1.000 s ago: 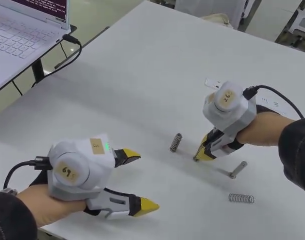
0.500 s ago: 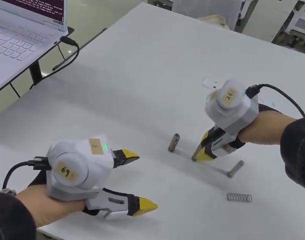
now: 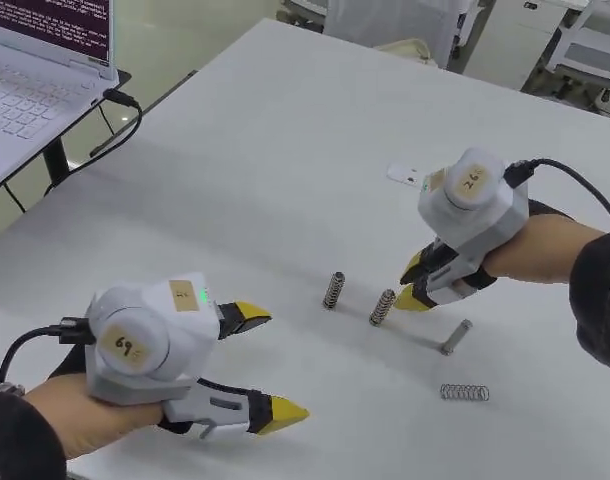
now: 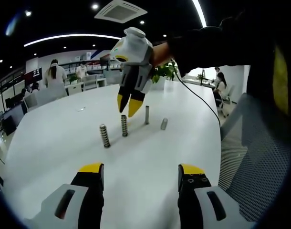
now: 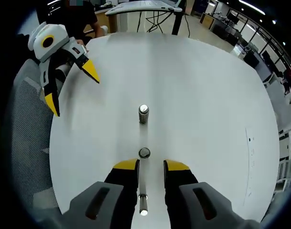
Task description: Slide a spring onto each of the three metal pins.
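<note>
I read a handwritten "69" on the round cap of my left gripper [image 3: 273,362] and "26" on the cap of my right gripper [image 3: 411,283]. The lines on the laptop [image 3: 35,90] screen are too small to read. The left gripper's jaws stand wide apart and empty above the table [image 3: 285,150]. The right gripper's jaws are parted a little and grip nothing, with the tips just above a sprung pin [image 3: 382,307]. A second sprung pin [image 3: 333,290] stands upright beside it. A bare pin [image 3: 455,337] and a loose spring [image 3: 465,392] lie nearby, not touching.
</note>
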`<state>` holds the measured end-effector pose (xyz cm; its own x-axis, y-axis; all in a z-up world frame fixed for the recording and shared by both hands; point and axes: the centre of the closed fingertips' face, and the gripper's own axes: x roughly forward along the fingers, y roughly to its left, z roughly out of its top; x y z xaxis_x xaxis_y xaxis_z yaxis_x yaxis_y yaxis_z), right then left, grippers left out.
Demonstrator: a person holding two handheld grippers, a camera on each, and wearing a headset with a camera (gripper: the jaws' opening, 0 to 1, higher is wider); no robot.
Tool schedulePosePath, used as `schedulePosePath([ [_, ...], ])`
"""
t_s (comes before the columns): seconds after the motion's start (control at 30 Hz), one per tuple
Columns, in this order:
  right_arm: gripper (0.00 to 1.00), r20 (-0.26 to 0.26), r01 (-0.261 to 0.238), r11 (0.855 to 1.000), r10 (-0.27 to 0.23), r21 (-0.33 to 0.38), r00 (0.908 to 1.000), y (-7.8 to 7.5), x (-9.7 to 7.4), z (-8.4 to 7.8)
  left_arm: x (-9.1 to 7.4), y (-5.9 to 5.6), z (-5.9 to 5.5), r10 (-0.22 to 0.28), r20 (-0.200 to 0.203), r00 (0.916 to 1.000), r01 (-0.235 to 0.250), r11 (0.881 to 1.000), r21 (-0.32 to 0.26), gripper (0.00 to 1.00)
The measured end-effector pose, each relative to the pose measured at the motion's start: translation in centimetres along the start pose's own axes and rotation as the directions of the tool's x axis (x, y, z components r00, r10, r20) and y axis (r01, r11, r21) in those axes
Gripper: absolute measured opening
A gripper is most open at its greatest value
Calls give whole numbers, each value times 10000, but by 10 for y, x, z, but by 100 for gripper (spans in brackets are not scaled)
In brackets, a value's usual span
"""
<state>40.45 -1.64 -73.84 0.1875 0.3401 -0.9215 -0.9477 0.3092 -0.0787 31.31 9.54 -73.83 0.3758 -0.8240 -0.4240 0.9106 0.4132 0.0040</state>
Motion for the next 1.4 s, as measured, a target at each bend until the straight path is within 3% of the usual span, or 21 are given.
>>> schedulePosePath([
  [0.6, 19, 708, 985, 9949, -996, 200, 9925, 5, -57, -6, 1, -7, 20, -221, 38, 9997, 219, 9980, 588, 58],
  [0.8, 19, 831, 1258, 9918, -1271, 202, 9884, 12, -75, -17, 3, -12, 25, -358, 7, 9994, 357, 9965, 758, 58],
  [1.1, 18, 670, 1377, 9898, -1399, 358, 9879, 27, -83, -47, 6, -18, 29, -528, -64, 9986, 531, 9945, 899, 58],
  [1.4, 18, 549, 1248, 9896, -1288, 715, 9901, 39, -79, -72, 6, -23, 32, -621, -98, 9980, 628, 9925, 1051, 58],
])
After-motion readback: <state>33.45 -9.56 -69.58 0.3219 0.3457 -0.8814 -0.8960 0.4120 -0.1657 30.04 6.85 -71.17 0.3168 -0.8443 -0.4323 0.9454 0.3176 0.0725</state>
